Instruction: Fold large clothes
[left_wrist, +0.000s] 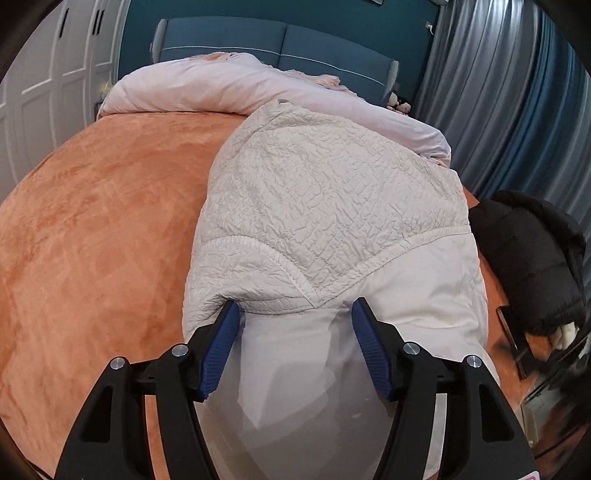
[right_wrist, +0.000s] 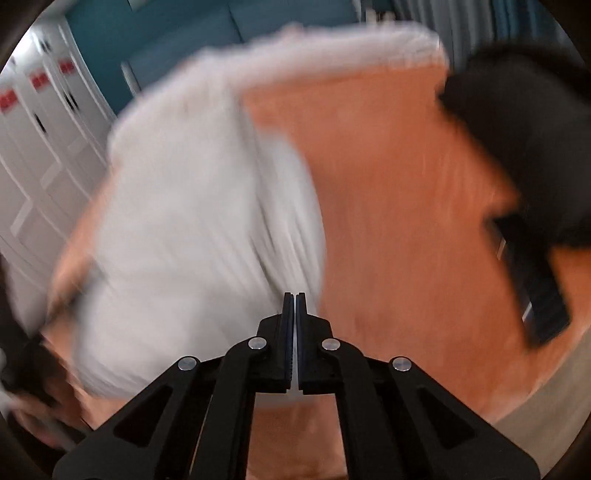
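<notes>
A large white jacket (left_wrist: 325, 192) lies on the orange bed cover (left_wrist: 92, 221), its crinkled quilted part toward the pillows and a smooth white part near me. My left gripper (left_wrist: 295, 310) is open and low over that smooth part, with fabric between the blue pads (left_wrist: 221, 339); the left fingertip is tucked under the quilted fold. The right wrist view is blurred by motion. In it, my right gripper (right_wrist: 294, 295) is shut with nothing visible between its fingers, at the near right edge of the jacket (right_wrist: 192, 221).
A black puffy garment (left_wrist: 532, 258) (right_wrist: 517, 129) lies at the right edge of the bed, with a dark flat object (right_wrist: 532, 280) next to it. A pale duvet (left_wrist: 221, 85) is bunched against the blue headboard (left_wrist: 277, 40). White wardrobe doors (left_wrist: 48, 74) stand left, grey curtains (left_wrist: 498, 74) right.
</notes>
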